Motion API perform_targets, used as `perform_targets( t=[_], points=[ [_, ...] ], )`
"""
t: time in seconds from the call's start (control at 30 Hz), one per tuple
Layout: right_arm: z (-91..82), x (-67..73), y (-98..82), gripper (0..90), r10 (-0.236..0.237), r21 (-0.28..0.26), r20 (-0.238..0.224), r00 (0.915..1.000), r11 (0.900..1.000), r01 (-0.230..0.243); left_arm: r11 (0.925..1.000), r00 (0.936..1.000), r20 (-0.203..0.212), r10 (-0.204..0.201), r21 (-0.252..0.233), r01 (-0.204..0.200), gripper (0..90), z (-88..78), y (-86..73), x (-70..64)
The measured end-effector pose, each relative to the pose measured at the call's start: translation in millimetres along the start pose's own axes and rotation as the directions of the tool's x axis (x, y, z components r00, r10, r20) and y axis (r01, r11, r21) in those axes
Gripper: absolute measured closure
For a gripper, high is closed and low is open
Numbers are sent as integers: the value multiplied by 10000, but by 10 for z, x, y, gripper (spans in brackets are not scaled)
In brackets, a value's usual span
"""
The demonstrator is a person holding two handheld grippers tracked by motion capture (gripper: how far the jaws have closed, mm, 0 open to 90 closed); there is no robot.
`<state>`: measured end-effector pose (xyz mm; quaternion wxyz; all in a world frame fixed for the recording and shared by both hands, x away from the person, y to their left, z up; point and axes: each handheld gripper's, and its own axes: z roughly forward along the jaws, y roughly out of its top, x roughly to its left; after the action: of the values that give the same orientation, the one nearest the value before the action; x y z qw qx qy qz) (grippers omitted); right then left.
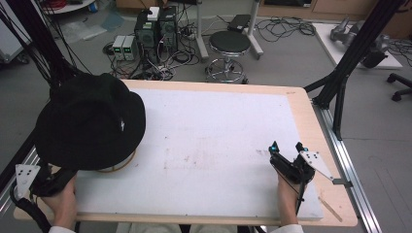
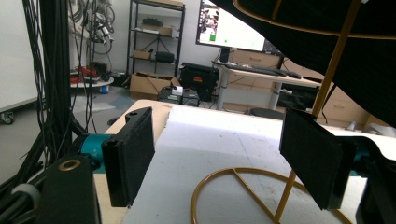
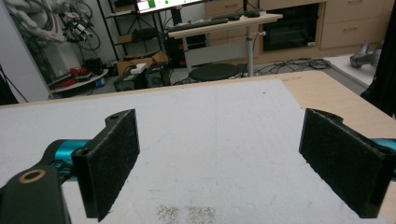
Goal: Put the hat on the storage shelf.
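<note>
white foam padding (image 1: 214,145) is covering the wooden table (image 1: 301,104), with a cluttered lab floor beyond at twelve o'clock. a black bucket hat (image 1: 90,121) is sitting on a thin gold wire stand (image 2: 243,191) at the table's nine o'clock. the left gripper (image 2: 224,158) is waiting with jaws spread wide, low beside the stand's ring base, probably just under the brim. the right gripper (image 1: 286,154) is resting at four o'clock, jaws apart, holding nothing. to lift the hat cleanly, the left should be rising to pinch the brim, avoiding the slender pole.
</note>
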<state>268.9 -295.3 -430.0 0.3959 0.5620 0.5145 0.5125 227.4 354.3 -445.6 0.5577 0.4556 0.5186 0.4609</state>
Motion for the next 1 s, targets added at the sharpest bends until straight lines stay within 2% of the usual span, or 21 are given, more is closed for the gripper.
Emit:
perform_targets(
  t=[0.23,0.5,0.7,1.0],
  points=[
    [20,45,-20,115,-352,118,-117,9993,9993,353,10000,10000,7,-21,5,21,267,-1,-1,1],
    [21,47,-32,115,-137,193,-134,9998,9997,140,9999,9999,-14,-100,37,100,267,3,-7,4],
    [32,49,-40,115,-334,203,-179,9993,9992,337,9998,9998,-40,-193,38,193,267,4,-8,14],
    [32,57,-45,115,-240,302,-225,9995,9992,247,9996,9996,-52,-280,26,280,267,1,-7,23]
  ],
)
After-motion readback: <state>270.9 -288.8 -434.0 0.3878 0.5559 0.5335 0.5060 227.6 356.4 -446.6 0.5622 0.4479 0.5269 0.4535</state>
